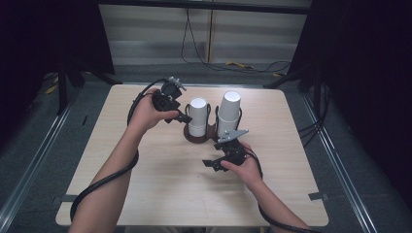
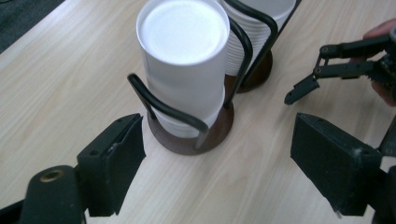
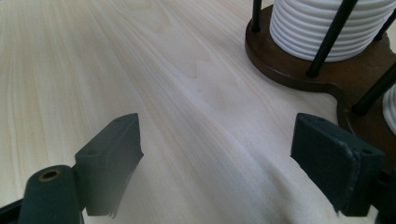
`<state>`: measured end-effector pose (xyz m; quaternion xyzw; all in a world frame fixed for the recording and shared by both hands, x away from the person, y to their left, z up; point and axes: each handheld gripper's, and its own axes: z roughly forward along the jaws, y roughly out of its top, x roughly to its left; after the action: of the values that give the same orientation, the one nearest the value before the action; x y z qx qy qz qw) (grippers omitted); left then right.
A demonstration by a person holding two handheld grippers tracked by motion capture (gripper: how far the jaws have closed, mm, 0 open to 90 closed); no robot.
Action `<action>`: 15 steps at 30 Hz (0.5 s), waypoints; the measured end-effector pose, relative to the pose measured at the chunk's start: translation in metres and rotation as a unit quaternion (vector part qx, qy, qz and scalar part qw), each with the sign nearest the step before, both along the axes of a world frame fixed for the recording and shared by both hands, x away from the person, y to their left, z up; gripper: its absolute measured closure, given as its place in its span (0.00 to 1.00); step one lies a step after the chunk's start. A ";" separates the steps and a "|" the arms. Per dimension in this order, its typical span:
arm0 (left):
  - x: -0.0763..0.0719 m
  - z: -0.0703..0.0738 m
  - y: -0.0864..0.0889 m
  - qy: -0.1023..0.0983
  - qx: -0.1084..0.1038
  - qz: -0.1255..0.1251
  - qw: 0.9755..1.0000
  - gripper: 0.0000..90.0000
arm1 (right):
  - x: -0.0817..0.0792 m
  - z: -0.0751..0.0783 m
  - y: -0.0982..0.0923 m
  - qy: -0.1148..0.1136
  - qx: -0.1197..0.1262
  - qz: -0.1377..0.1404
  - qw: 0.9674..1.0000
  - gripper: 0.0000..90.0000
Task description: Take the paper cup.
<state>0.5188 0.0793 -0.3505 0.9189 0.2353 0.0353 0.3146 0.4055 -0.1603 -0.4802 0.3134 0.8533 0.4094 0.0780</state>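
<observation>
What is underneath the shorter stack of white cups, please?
The shorter stack of white cups stands upside down on a dark brown wooden base, ringed by black wire posts. The base under the cups is covered, and the cups' insides are hidden.

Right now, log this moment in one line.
left gripper: open, by shorter cup stack | right gripper: open, empty | cup holder: on table

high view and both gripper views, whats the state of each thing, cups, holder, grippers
left gripper: open, empty, beside the shorter stack
right gripper: open, empty, low over the table in front of the holder
shorter cup stack: upside down, upright in the holder's left ring, untouched
taller cup stack: upside down, upright in the right ring, untouched
cup holder: brown base flat on the table, black wire loops upright
table: bare wood
</observation>
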 end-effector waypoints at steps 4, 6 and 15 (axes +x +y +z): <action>0.008 0.001 -0.006 -0.001 0.006 0.005 1.000 0.20 | 0.003 0.001 0.004 -0.004 0.000 0.000 1.000 0.18; 0.012 0.002 -0.009 0.001 0.003 0.006 1.000 0.20 | 0.005 0.003 0.006 -0.008 0.001 0.000 1.000 0.18; 0.024 0.004 -0.023 -0.002 -0.009 -0.002 1.000 0.20 | 0.016 0.010 0.024 -0.024 0.001 0.000 1.000 0.19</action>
<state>0.5425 0.0561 -0.3467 0.9165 0.2335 0.0348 0.3230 0.4215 -0.1366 -0.4698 0.3037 0.8508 0.4174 0.0986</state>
